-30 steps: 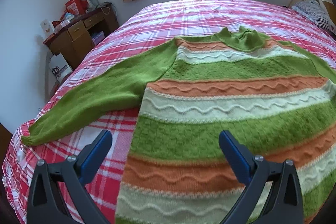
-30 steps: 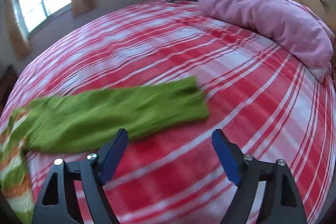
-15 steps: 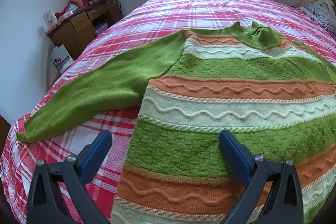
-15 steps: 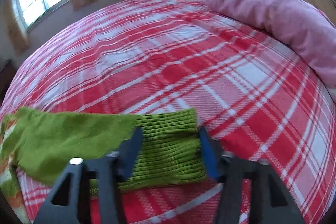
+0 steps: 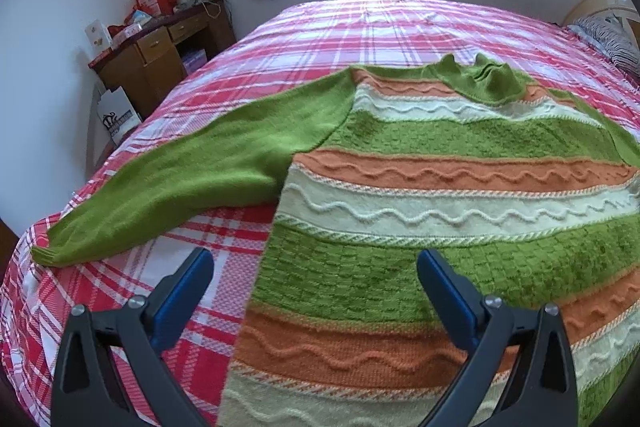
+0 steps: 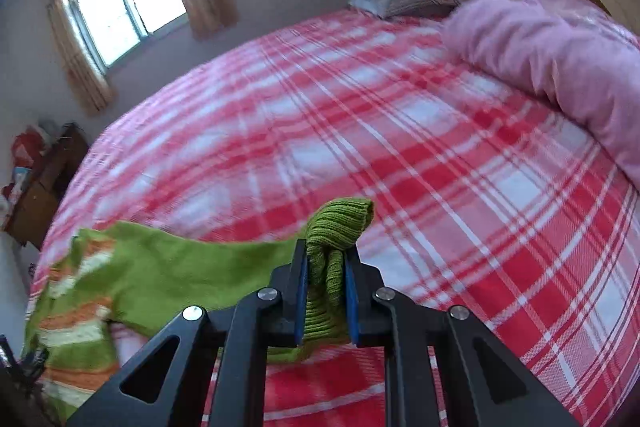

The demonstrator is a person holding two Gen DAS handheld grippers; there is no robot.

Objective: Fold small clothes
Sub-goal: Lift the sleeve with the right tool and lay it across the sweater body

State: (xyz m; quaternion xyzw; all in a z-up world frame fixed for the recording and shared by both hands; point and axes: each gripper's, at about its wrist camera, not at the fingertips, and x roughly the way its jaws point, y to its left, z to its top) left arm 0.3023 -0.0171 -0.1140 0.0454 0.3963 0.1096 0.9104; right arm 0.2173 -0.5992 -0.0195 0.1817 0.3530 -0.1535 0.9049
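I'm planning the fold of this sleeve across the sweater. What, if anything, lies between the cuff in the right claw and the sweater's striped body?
Nothing visible does. The right claw is shut on the ribbed cuff, and only the green sleeve runs from there to the striped body. The striped body carries nothing on top.

Sweater [image 5: 440, 187] flat on bed [image 5: 360, 27]; desk [image 5: 160, 55] left of bed.

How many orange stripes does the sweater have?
3 orange stripes show on the sweater, seen from the left wrist: one just under the collar, one across the chest, one nearest the camera. More may be hidden below the picture's edge.
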